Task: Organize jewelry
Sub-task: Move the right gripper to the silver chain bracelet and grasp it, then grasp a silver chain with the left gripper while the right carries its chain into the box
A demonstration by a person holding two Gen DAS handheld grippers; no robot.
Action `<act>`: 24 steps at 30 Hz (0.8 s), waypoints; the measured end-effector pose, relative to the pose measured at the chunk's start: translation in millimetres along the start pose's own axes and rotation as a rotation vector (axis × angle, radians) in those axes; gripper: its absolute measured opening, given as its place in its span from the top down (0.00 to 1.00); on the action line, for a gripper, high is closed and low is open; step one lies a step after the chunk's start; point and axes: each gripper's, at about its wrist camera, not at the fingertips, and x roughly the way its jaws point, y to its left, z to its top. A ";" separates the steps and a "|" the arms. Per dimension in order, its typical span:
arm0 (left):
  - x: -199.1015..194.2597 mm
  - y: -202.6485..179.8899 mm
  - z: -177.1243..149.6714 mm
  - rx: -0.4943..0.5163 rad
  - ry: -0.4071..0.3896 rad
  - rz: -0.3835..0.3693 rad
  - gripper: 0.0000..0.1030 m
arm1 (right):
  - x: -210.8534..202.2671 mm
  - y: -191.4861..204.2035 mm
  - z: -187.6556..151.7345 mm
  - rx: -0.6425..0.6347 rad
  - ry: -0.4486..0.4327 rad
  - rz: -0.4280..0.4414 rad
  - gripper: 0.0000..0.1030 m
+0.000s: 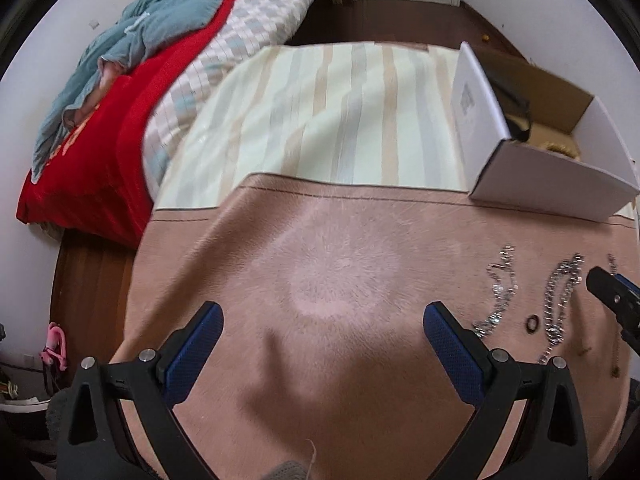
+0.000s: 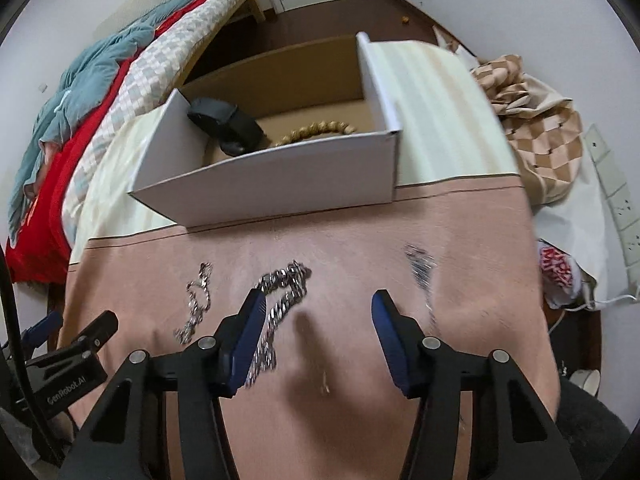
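White walls (image 1: 24, 272), dark wood floor (image 2: 320, 20), rumpled bed (image 1: 132, 80).

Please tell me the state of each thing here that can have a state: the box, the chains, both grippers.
Box: open, no lid on it, holds a bead bracelet and a black object.
Thick chain: lying loose on the pink cloth, outside the box.
Thin chain: loose on the cloth.
Left gripper: open, empty.
Right gripper: open, empty.

Bare pink mat (image 1: 328, 360) leftward; chains (image 2: 280, 288) and box (image 2: 280, 184) ahead

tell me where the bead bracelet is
In the right wrist view, the bead bracelet lies inside the white box, right of the black band, beyond the chains.
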 end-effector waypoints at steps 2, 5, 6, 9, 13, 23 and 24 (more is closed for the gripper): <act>6.0 -1.2 -0.5 0.008 0.008 0.002 0.01 | 10.4 4.3 3.3 -0.017 0.007 0.001 0.44; 12.1 -4.5 1.1 0.016 0.016 0.001 0.01 | 17.4 15.4 5.8 -0.076 -0.004 -0.018 0.72; 13.2 -5.4 0.5 0.019 0.016 0.000 0.01 | 17.8 19.1 5.8 -0.097 -0.010 -0.024 0.77; 15.9 -9.1 2.9 0.029 0.016 -0.011 0.01 | 14.1 26.7 3.0 -0.127 -0.033 -0.028 0.89; 11.1 -17.1 0.6 0.050 0.006 -0.043 0.01 | -9.4 19.2 2.2 -0.084 -0.087 -0.005 0.96; 1.9 -61.5 -12.1 0.137 -0.005 -0.198 0.02 | -44.1 -13.8 -4.9 -0.006 -0.129 -0.004 0.96; 2.5 -66.8 -12.4 0.152 -0.005 -0.207 0.02 | -43.3 -15.7 -5.9 0.000 -0.124 -0.004 0.96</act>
